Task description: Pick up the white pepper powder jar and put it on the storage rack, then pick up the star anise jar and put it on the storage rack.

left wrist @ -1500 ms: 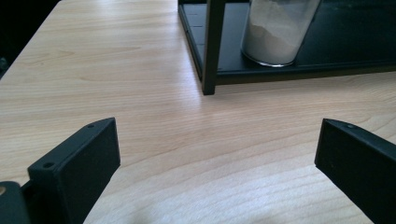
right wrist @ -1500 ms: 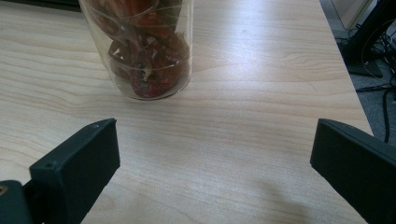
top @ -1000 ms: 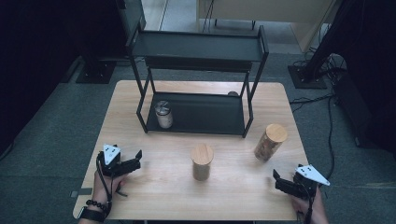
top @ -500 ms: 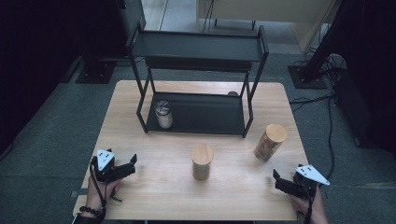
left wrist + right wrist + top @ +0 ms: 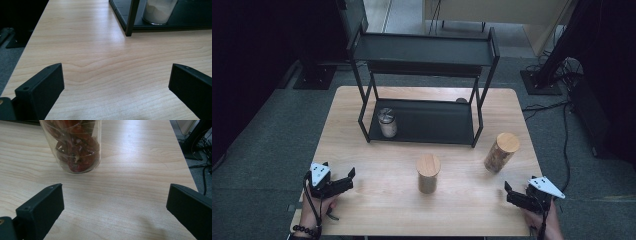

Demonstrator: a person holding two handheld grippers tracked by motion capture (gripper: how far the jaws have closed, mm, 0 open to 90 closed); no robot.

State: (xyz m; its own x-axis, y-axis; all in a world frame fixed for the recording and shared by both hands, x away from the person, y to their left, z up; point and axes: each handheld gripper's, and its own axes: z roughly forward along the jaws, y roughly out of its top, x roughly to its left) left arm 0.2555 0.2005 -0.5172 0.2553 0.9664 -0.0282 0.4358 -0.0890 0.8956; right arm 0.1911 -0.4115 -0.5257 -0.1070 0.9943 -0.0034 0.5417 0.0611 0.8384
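Pale wood grain ran across the table [image 5: 377,200], which stood on grey carpet with dark gear and cables around it. At the near left edge the left gripper [image 5: 343,184] rested in a hand [image 5: 314,210], its jaws spread wide with nothing between them; the left gripper view showed bare tabletop between the two black jaws. At the near right edge the right gripper [image 5: 509,192] sat in the other hand [image 5: 548,225], jaws likewise wide apart and empty.

Near the middle of the table, between the two grippers and a little beyond them, stood a short jar [image 5: 428,173] with a wooden lid, upright. To its right, nearer the right gripper, stood a taller jar [image 5: 500,152], also wood-lidded, its top tilting to the right in the high view; in the right gripper view its glass held reddish dried pieces [image 5: 75,147], and it stood just ahead of the jaws, left of centre.

Farther back a black two-tier rack [image 5: 424,52] stood on the table. On the left of its lower shelf sat a small glass jar [image 5: 387,122] of white powder, well apart from the left gripper.
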